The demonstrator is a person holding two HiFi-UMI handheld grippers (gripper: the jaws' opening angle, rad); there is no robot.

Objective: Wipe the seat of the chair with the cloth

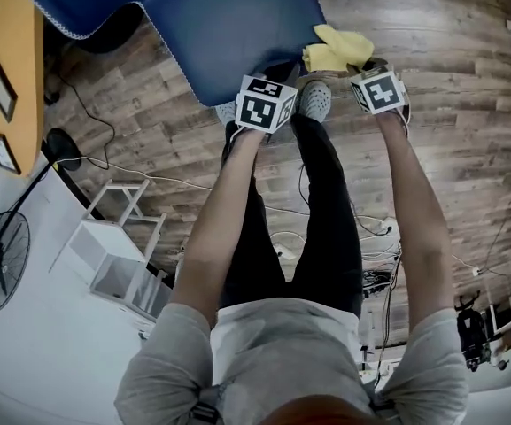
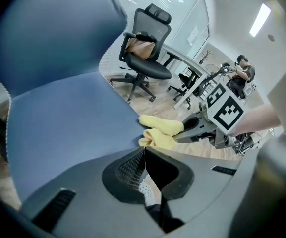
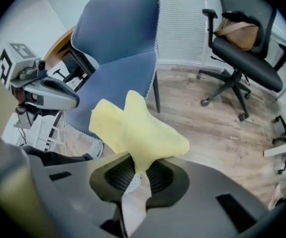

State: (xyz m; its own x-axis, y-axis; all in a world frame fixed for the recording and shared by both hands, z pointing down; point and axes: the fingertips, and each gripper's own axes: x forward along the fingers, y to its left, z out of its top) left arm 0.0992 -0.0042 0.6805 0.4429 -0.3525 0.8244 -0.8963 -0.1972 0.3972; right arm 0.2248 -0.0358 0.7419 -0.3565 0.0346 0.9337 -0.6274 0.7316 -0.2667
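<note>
Between the jaws of the right gripper (image 3: 135, 171) a yellow cloth (image 3: 135, 128) is pinched by one end. Its bulk bunches beyond the tips, just beside the front corner of the blue chair seat (image 1: 228, 34). Alongside, the left gripper (image 2: 143, 155) has its jaws pressed together on nothing, near the seat's front edge. Farther off, a black office chair (image 3: 242, 53) stands on the wood floor (image 3: 222, 128).

chair seat (image 1: 237, 25) is showing plain blue with a whitish zigzag edge; cloth (image 1: 336, 50) is showing solid yellow; marker cubes (image 1: 267, 103) are showing black-and-white squares; floor (image 1: 468, 104) is showing grey-brown wood grain; office chair (image 2: 145, 48) is looking black.
</note>
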